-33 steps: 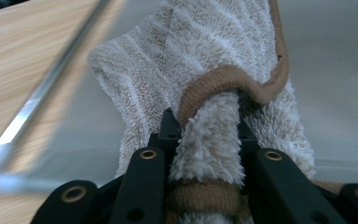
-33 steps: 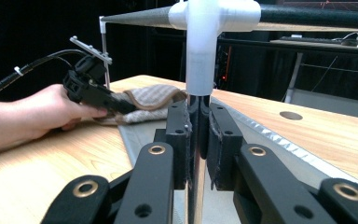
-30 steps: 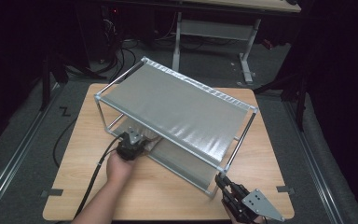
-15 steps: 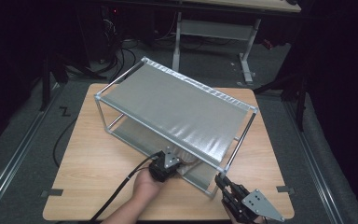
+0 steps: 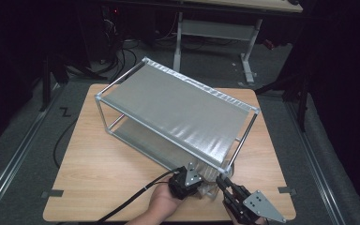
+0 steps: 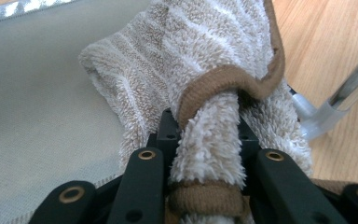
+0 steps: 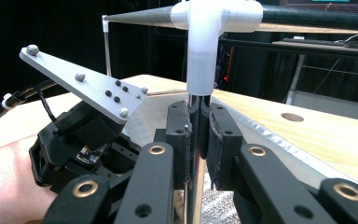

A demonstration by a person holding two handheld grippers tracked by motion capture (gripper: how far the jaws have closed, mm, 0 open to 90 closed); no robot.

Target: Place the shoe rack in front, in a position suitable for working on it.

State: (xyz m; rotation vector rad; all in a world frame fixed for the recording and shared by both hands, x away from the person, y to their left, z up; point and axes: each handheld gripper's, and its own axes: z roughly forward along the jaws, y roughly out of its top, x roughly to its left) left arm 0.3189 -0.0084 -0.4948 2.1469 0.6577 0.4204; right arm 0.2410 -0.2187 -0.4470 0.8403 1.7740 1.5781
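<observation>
towel gripped in left gripper jaws on lower shelf (right gripper clamps rack post alongside).

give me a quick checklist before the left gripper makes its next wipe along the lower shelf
1. Cloth held: ok. The left gripper has its jaws shut on the beige towel.
2. Towel on the surface: ok. In the left gripper view it lies on the grey lower shelf.
3. Rack steadied: ok. The right gripper is clamped on the chrome corner post, below the white connector.
4. Hands clear of each other: cannot tell. The high view shows the left gripper very near the right one.
5. Room ahead: not ok. The towel is already at the corner post, so little shelf remains that way.
</observation>
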